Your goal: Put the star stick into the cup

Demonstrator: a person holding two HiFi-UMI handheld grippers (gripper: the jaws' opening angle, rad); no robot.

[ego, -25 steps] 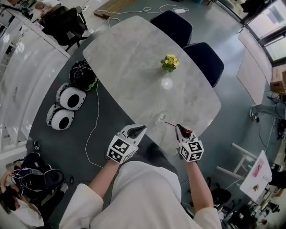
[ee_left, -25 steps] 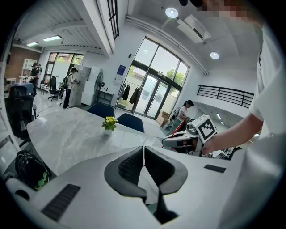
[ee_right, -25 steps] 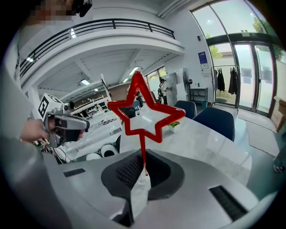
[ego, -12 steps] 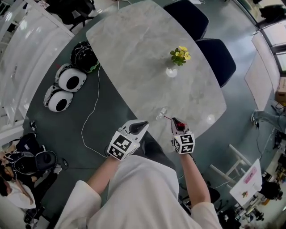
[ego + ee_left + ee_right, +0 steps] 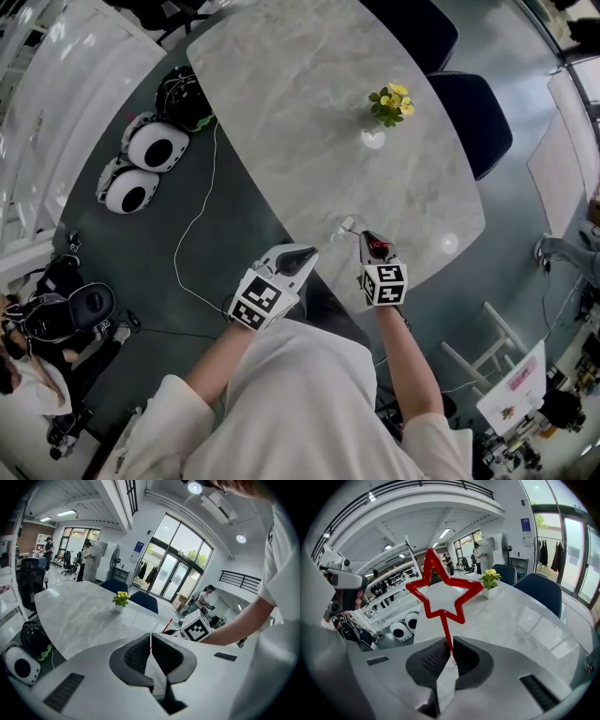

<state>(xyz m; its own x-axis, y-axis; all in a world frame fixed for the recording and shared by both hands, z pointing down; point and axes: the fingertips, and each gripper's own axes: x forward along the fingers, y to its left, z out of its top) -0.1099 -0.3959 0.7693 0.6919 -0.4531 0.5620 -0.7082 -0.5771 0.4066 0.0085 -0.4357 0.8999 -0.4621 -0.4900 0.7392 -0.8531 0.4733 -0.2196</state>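
Observation:
A small clear cup (image 5: pixel 342 228) stands near the marble table's (image 5: pixel 281 103) near edge. My right gripper (image 5: pixel 367 242) hovers just right of it, shut on the thin stem of the red star stick (image 5: pixel 375 247). In the right gripper view the red outline star (image 5: pixel 443 590) stands upright above my right gripper (image 5: pixel 451 656), its stem pinched between the pads. My left gripper (image 5: pixel 302 255) hangs left of the cup, off the table's edge, shut with nothing in it. From the left gripper (image 5: pixel 150 644) view, the stick (image 5: pixel 167 625) shows as a red line beside the right gripper's marker cube.
A white vase of yellow flowers (image 5: pixel 389 101) sits mid-table. Two dark blue chairs (image 5: pixel 473 117) stand at the far side. On the floor to the left lie round white-and-black objects (image 5: pixel 141 164), a white cable (image 5: pixel 192 253) and bags (image 5: pixel 80 314).
My right gripper has carried the star stick leftward, closer to the cup. The left gripper has stayed beside the table's edge. The head view has shifted.

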